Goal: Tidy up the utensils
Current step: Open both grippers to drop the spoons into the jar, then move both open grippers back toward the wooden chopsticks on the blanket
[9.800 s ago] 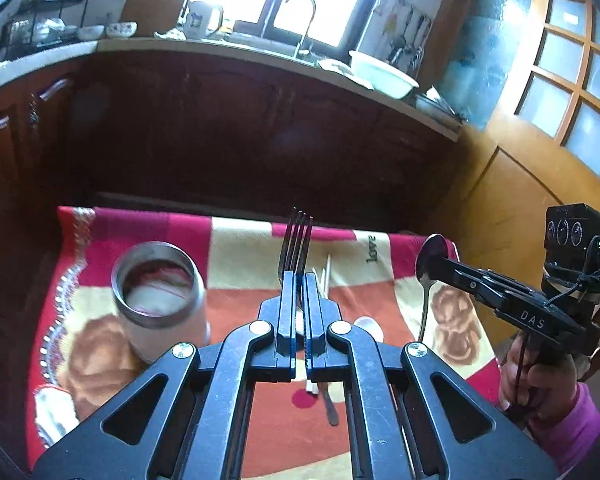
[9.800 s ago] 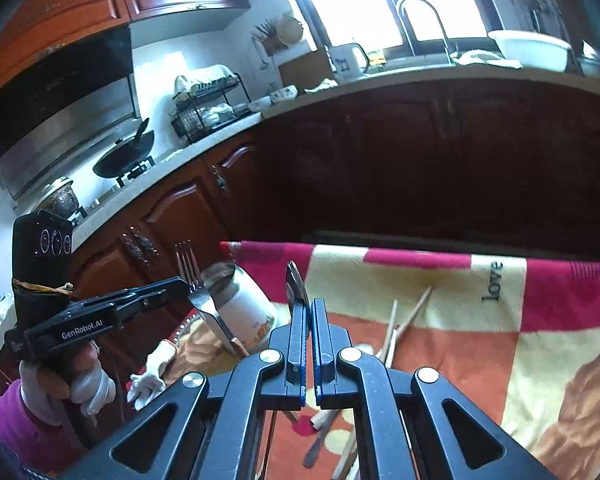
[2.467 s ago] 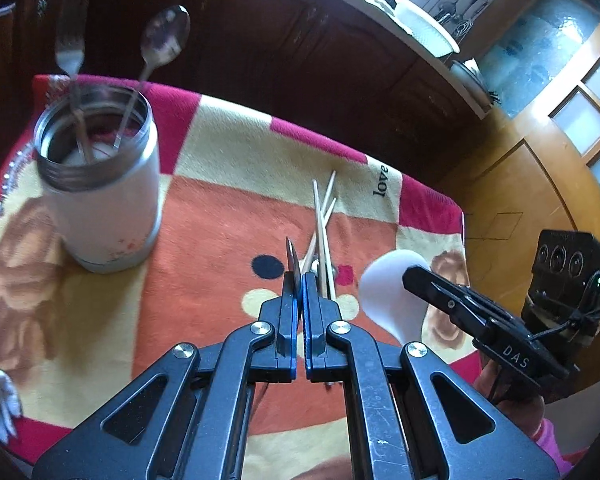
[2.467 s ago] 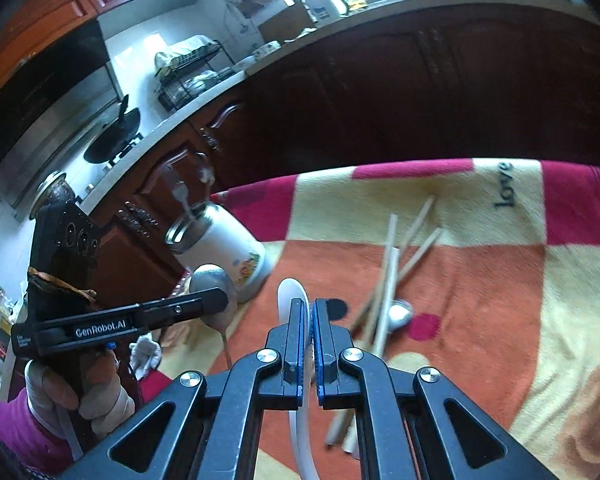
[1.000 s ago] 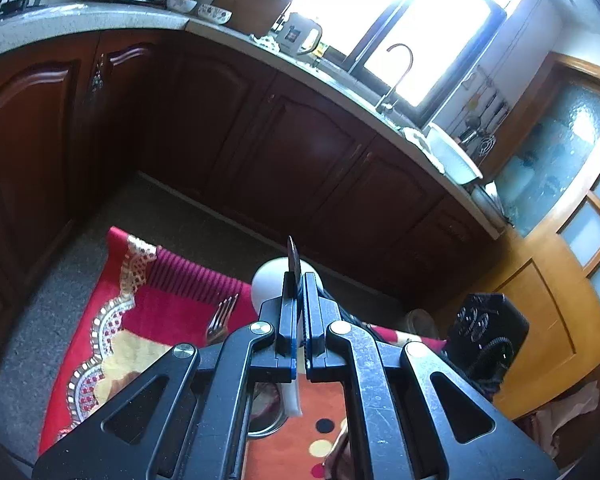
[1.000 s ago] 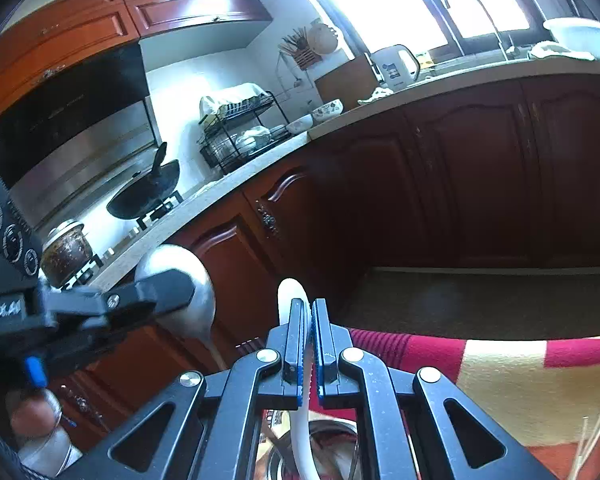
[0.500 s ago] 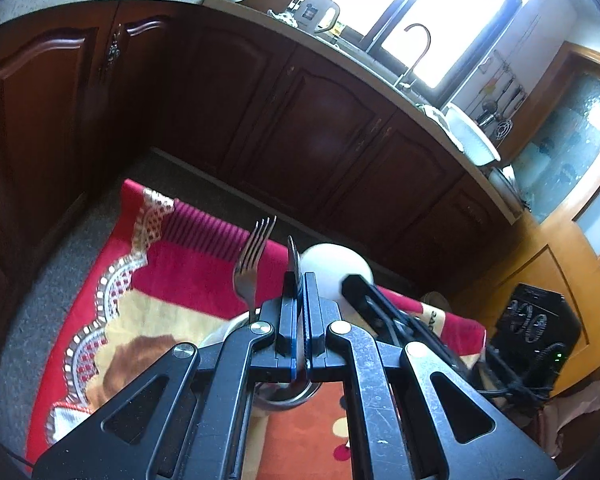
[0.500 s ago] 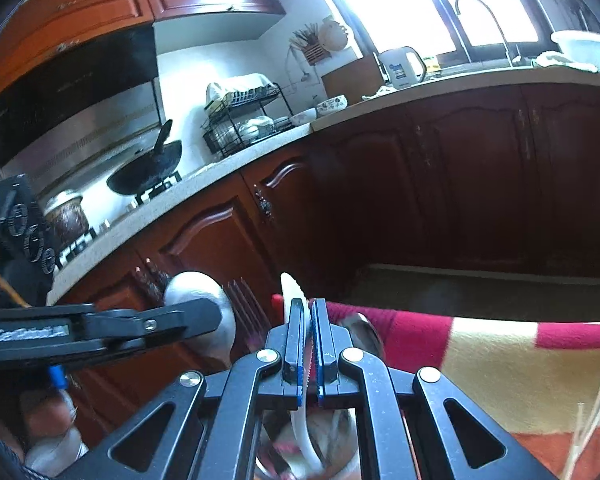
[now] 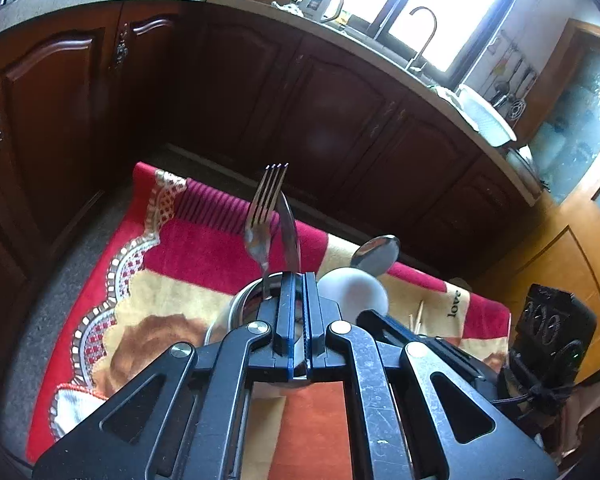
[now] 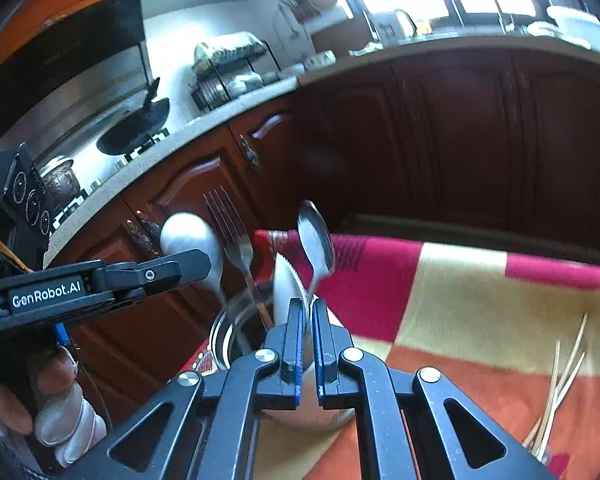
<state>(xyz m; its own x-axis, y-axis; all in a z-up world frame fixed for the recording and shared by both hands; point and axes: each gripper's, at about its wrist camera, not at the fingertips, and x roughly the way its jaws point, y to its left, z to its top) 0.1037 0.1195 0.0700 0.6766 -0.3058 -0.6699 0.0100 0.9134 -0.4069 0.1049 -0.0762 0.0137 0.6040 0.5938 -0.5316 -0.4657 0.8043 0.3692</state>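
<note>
1. Done: a four-tined steel fork (image 9: 266, 208) and a polished steel spoon (image 9: 376, 254) stand handle-down in the steel-rimmed white cylindrical cup (image 10: 220, 336), which sits on the red, cream and orange patterned cloth (image 9: 204, 248)
2. In hand: the left gripper (image 9: 298, 280) has its tongs pressed together on a second steel spoon (image 10: 188, 236), edge-on in its own view, bowl up. It sits just above the cup mouth
3. The right gripper (image 10: 308, 308) is pinching a white spoon (image 10: 284, 288), bowl up, also right over the cup. Can't see whether either handle tip is inside the rim yet
4. Left to do: drop both spoons in, then the pale wooden chopsticks (image 10: 560, 384) lying loose on the cloth, well apart from the cup. Anything else down there is hidden behind the gripper bodies
5. My read: a bit past halfway, two items in, two about to go, chopsticks pending
6. Readable text: "GenRobot.AI" in white on the left gripper's side; "love" printed on the cloth near its far edge. A logo on the white kettle on the counter is too small to read
</note>
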